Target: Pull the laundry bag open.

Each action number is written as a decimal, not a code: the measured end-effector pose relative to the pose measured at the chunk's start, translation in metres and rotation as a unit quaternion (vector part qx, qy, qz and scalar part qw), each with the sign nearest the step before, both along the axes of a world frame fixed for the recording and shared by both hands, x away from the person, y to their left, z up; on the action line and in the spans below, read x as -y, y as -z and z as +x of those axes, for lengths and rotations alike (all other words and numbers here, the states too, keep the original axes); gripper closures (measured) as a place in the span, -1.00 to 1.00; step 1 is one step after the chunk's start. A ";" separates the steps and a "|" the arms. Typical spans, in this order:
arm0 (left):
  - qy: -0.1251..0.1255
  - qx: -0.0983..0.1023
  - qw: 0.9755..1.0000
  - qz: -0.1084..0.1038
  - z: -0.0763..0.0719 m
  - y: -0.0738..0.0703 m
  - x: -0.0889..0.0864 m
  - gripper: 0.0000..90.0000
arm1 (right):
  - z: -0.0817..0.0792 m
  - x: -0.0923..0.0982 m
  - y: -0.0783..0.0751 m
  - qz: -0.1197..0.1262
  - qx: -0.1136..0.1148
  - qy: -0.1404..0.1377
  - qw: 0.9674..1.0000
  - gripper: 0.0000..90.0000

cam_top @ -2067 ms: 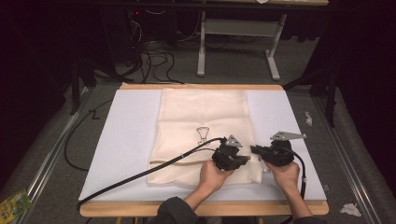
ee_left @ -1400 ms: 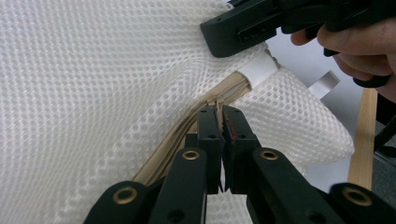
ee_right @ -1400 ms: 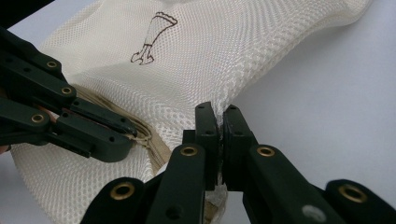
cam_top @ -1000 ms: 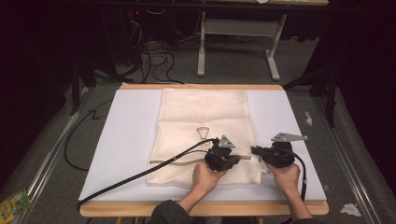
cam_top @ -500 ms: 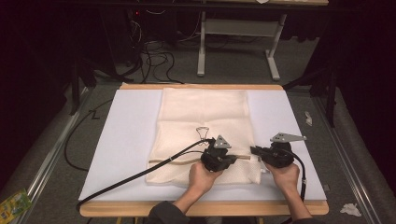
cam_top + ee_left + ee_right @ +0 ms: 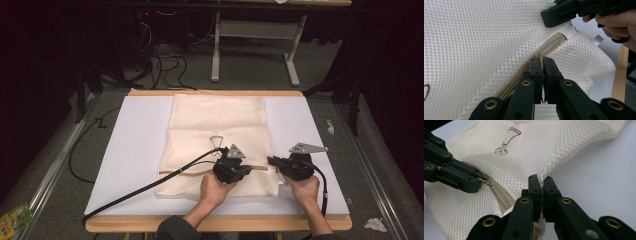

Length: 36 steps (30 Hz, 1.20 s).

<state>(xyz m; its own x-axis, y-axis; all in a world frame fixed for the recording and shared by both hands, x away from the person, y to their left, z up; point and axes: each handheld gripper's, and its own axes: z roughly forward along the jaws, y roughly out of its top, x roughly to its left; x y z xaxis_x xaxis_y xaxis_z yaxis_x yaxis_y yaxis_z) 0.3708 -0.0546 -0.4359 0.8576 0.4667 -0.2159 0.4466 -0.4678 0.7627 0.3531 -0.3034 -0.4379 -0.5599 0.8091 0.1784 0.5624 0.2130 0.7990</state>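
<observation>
**Two tools on one zipper: hold the edge, drag the pull**

My left tool [image 6: 541, 65] is clamped shut on the zipper pull [image 6: 540, 58] of the mesh laundry bag [image 6: 216, 131], and my right tool [image 6: 541, 185] is pinched shut on the bag's seam edge [image 6: 543, 173], just beside the zipper's end. The bag lies flat on the white mat [image 6: 140, 145], its bottom hem close to the near edge of the table [image 6: 220, 223], a little right of the middle. The zipper [image 6: 551, 43] runs across the bag's lower part, parallel to that near edge.

What could go wrong, as I judge it: the pull tab is thin, so if I drag at an angle it may slip out from between my left jaws. If my right grip on the seam gives way, the mesh will bunch and ride along with the slider instead of the teeth parting or meeting. Loose mesh near the track could also snag in the slider and jam it. My left cable [image 6: 150, 186] lies over the bag and could drag the cloth.

Count: one bag, one zipper, one pull, one small printed mark [image 6: 507, 141] on the mesh, two tools, two cables.
</observation>
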 end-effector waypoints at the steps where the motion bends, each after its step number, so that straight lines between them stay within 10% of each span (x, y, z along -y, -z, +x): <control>1: 0.001 0.001 1.000 0.002 0.000 0.000 0.000 0.93 | 0.000 0.000 0.001 -0.001 -0.003 0.000 1.000 0.96; 36: 0.002 0.027 0.999 0.018 -0.005 -0.001 -0.010 0.93 | -0.001 -0.003 0.004 -0.022 0.001 -0.006 1.000 0.95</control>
<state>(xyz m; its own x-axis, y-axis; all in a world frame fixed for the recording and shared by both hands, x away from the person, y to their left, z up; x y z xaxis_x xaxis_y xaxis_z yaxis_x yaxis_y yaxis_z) 0.3662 -0.0446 -0.4347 0.8695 0.4700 -0.1522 0.4030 -0.4966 0.7688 0.3524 -0.3006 -0.4417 -0.5693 0.8098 0.1419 0.5583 0.2540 0.7898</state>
